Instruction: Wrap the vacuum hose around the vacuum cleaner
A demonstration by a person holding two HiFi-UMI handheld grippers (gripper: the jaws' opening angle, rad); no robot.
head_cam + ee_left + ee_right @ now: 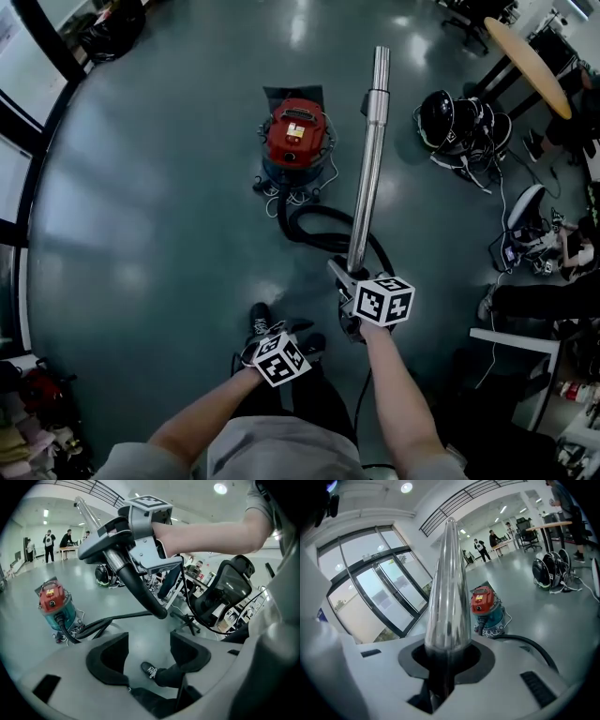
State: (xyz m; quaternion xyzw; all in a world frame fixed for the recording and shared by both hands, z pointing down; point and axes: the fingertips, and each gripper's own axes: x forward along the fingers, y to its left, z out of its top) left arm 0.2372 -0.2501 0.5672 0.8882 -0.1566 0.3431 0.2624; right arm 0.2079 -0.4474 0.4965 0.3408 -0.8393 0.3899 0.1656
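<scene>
Grey floor (169, 187). The red-topped vacuum (297, 136) stands on it ahead of the person. A black hose (309, 230) loops over the floor from the vacuum's front. Steel tube (368, 178), pointing toward the vacuum, clamped in the right tool (445, 660). Left tool (147, 654) empty, jaws apart.

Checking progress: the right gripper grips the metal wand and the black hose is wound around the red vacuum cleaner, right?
No: the head view shows the black hose looped on the floor beside the red vacuum cleaner. The right gripper does grip the metal wand.
</scene>
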